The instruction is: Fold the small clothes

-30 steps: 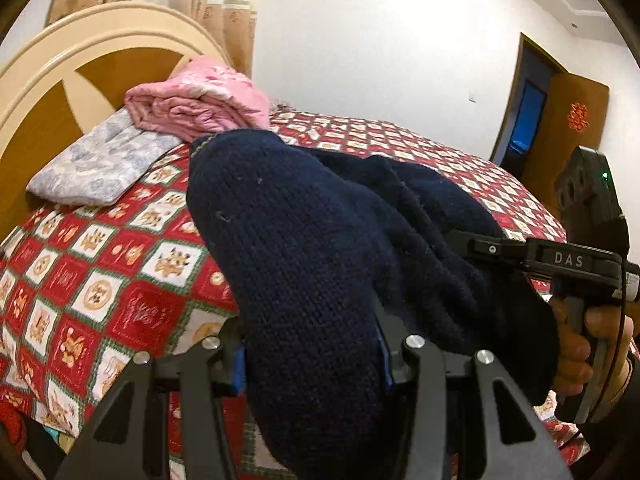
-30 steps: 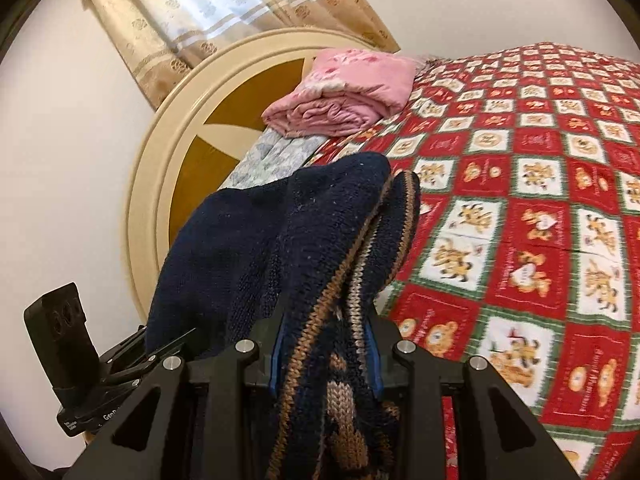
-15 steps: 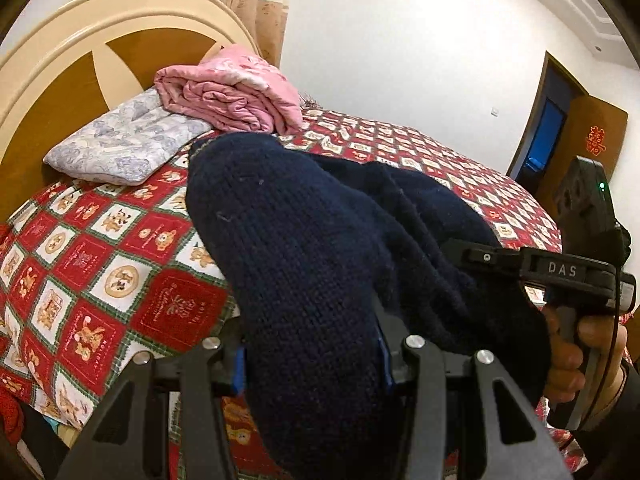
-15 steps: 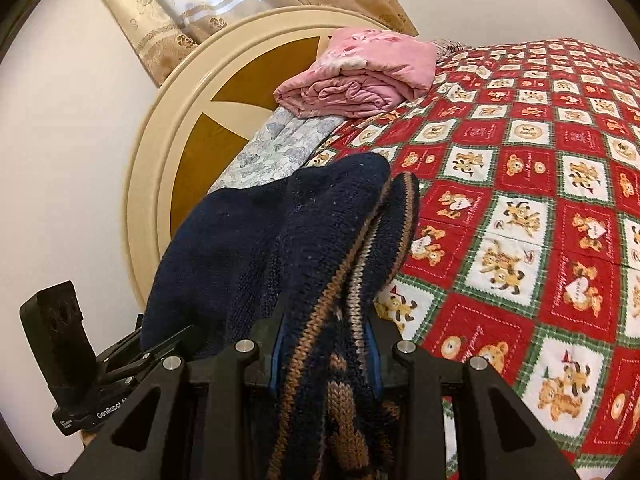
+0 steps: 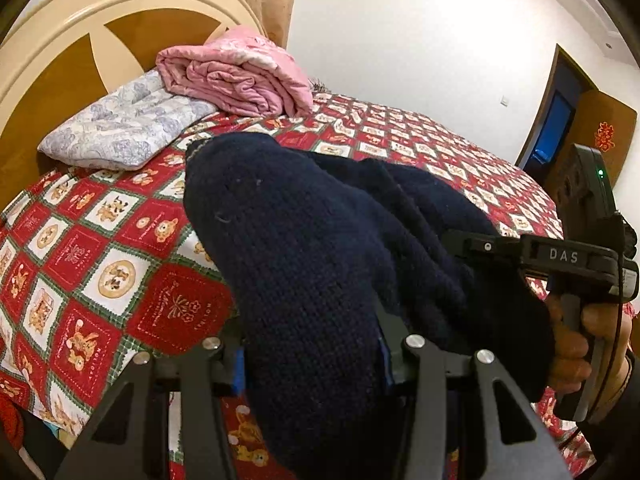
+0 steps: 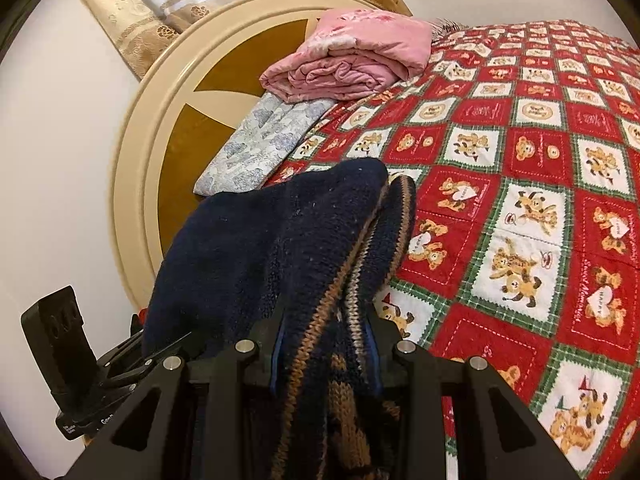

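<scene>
Left gripper (image 5: 312, 364): 2 black fingers clamped on a thick bunch of the dark navy knitted garment (image 5: 304, 248), blue pads pressed into the wool on both sides. Right gripper (image 6: 324, 360): 2 fingers likewise closed on the same knitted garment (image 6: 280, 248), here on an edge trimmed with brown and tan stripes. Garment held up between both grippers, bulging forward over the fingers, above the near part of the bed and not lying flat on it. In the left wrist view, the right gripper (image 5: 472, 246) seen from the side at the right, marked DAS, with a person's hand (image 5: 576, 340) around its handle. Below and beyond: red, white and green patchwork bedspread with teddy-bear squares (image 6: 520, 184). Farther back, folded pink quilt (image 5: 236, 76) resting partly on a pale blue-grey floral pillow (image 5: 120, 128), both against the round cream and brown wooden headboard (image 5: 72, 60). Patterned beige curtain (image 6: 168, 8) behind the headboard; dark wooden door (image 5: 568, 112) at the far right.
</scene>
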Demonstrator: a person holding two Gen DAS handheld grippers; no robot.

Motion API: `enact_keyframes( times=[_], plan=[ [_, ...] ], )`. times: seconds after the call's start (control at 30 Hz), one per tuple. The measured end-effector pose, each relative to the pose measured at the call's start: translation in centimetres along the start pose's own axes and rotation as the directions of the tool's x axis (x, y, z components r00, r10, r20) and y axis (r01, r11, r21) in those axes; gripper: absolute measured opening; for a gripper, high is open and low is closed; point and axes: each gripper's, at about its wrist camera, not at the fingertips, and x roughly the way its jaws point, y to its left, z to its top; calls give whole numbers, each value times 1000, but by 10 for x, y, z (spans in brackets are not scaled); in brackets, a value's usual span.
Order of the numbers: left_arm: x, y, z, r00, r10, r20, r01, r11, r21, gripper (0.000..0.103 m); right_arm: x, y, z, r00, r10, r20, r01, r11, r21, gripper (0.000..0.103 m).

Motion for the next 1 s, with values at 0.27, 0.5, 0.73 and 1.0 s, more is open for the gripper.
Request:
enact_keyframes(
  times=[0.27,0.5,0.73,1.0],
  plan=[
    [20,14,-2,999,-1,-43,1,1000,-16,49,21,-16,5,1000,-2,-26,3,1000,28,31],
    [34,27,-15,997,-8,-74,6,1000,-26,49,32,-26,8,998,4,-62,-2,999,32,27],
    [40,37,-31,997,-29,-71,29,1000,0,51,31,-7,-6,987,-141,-83,131,985,-116,29],
    [38,43,-40,998,-53,-39,53,999,-5,53,48,-21,-12,968,-207,-145,196,977,-86,29]
  ],
)
